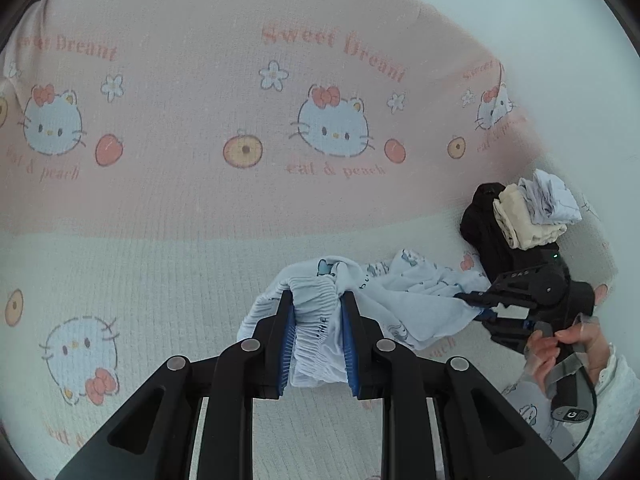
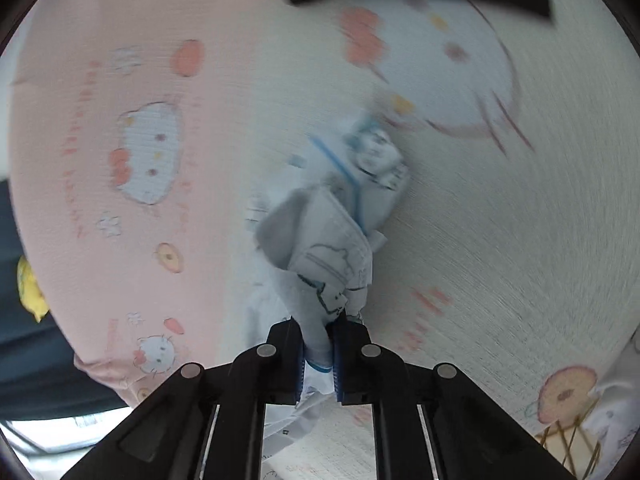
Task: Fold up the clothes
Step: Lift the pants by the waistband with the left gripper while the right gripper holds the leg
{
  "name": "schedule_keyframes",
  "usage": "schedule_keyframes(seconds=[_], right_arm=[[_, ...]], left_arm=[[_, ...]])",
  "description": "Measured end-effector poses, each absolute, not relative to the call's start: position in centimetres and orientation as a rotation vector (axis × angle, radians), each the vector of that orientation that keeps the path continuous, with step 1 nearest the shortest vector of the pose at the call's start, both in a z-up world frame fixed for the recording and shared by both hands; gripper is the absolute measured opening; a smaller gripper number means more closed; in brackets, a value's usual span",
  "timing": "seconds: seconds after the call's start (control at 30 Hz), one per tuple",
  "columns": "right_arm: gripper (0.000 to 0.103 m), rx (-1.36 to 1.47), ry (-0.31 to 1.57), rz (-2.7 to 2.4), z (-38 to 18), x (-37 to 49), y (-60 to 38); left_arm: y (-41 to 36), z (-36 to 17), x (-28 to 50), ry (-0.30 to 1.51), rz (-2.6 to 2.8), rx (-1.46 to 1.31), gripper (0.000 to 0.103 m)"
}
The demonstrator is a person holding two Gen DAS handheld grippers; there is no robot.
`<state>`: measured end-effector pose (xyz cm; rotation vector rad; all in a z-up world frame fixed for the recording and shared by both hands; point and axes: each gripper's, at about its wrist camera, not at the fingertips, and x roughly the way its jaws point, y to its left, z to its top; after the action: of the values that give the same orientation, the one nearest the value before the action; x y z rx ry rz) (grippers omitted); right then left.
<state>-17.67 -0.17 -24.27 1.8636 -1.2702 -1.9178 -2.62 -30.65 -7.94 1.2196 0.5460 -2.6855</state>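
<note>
The right wrist view was motion-blurred, hiding fabric detail. The left gripper clamped the gathered waistband of a crumpled pale blue cartoon-print garment lying on the pink and cream cat-print blanket. The right gripper pinched its other end. Beyond lay folded black, beige and white clothes.

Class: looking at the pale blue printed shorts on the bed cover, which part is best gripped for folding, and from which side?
Grip the gathered elastic waistband, coming from above along its edge: the bunched band is thick, raised and straight, whereas the rest lies crumpled.
</note>
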Motion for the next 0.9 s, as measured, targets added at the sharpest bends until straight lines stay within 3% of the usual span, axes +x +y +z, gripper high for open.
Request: schedule_keyframes(seconds=[0.17, 0.73, 0.9], right_arm=[[0.008, 1.743, -1.198, -1.983, -20.2, -20.7, -0.4], [0.008, 1.384, -1.032, -2.092, -7.2, -27.5, -0.8], [0.008, 1.356, -1.007, -2.056, -5.2, -26.1, 0.0]], left_arm=[[-32.2, -5.9, -4.3, 0.575, -2.734, 1.148, 0.019], [-33.8, 5.4, -10.0, 0.347, -2.932, 0.808, 0.019], [-32.2, 6.9, -7.8, 0.422, -2.971, 0.786, 0.019]])
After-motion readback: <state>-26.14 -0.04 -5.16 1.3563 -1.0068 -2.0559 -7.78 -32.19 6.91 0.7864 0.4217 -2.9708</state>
